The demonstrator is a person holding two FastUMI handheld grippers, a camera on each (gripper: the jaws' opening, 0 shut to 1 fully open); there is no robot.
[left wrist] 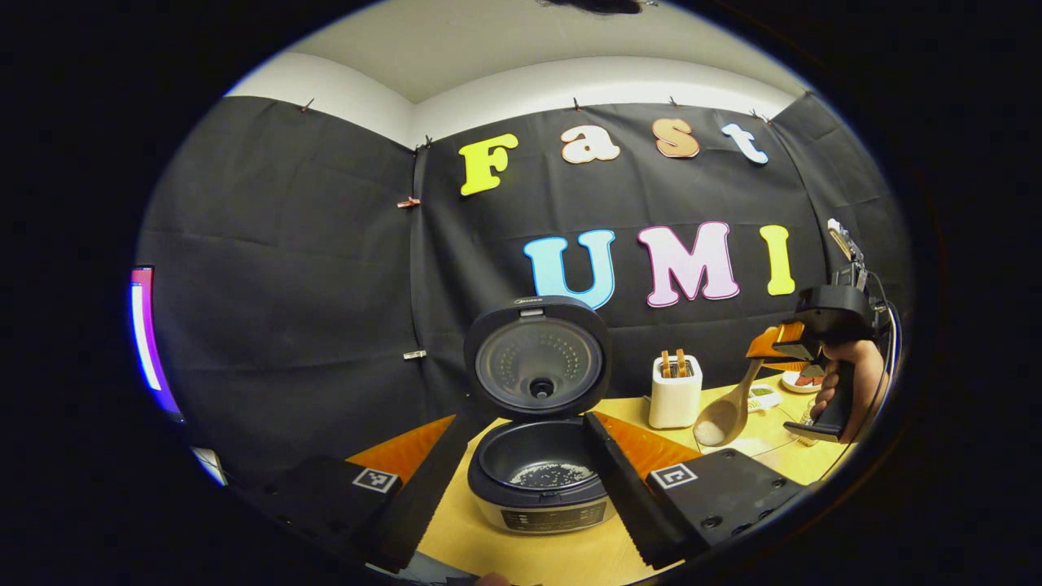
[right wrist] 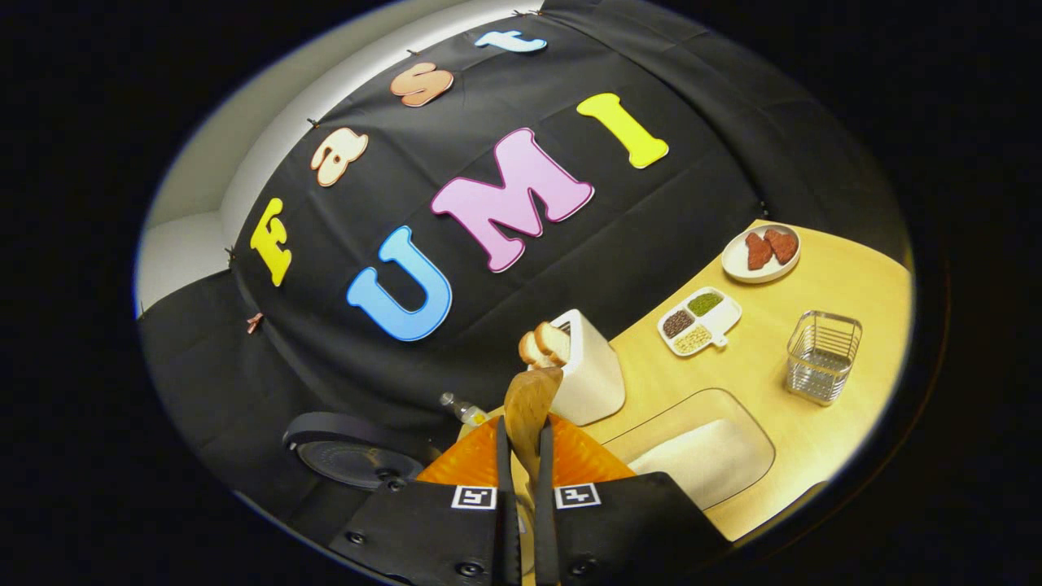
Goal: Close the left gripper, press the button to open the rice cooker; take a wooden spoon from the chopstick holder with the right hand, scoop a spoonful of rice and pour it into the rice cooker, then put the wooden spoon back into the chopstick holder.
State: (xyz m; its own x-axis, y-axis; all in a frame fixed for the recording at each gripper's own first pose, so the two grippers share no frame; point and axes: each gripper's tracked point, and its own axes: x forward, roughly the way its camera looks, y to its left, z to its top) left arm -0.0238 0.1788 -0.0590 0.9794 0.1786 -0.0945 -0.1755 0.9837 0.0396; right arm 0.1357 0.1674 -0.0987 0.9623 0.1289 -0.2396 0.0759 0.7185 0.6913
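The rice cooker (left wrist: 541, 480) stands open in the left gripper view, its lid (left wrist: 537, 358) upright and a thin layer of rice in the pot. My left gripper (left wrist: 525, 513) is open, one finger on each side of the cooker without touching it. To the right, my right gripper (left wrist: 777, 342), held by a hand, is shut on the wooden spoon (left wrist: 723, 417), whose bowl hangs down with white rice in it, right of the cooker. In the right gripper view the spoon (right wrist: 529, 403) sticks up between the closed fingers of the right gripper (right wrist: 521, 460). The wire chopstick holder (right wrist: 822, 354) stands at the right.
A white toaster (right wrist: 590, 370) with bread slices stands just behind the spoon. A clear tray of rice (right wrist: 700, 448) lies on the wooden table (right wrist: 855, 277). Farther back sit a divided dish of beans (right wrist: 700, 320) and a plate of meat (right wrist: 761, 252). The cooker lid's edge (right wrist: 350, 452) shows low on the left.
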